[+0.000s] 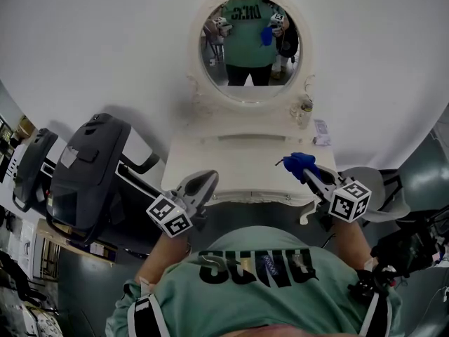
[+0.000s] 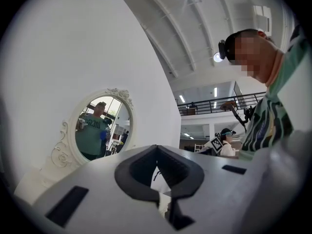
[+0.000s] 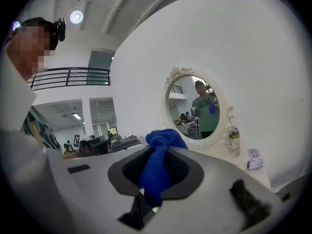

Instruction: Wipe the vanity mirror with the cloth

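White wall (image 1: 105, 48), white vanity table (image 1: 238, 163) before us | one oval vanity mirror (image 1: 252, 44), long axis upright, facing us | our left gripper (image 1: 209, 177) closed, empty | our right gripper (image 1: 306, 168) clenched on one blue cloth (image 1: 298, 160), bunched toward the mirror, above the tabletop | one bottle (image 1: 304, 107), one small box (image 1: 321, 128); print unreadable

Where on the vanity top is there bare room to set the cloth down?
The tabletop is bare across its left and middle, from below the mirror to the front edge. The back right corner is crowded: a bottle and a small box sit there. The right gripper holds the cloth above the front right.
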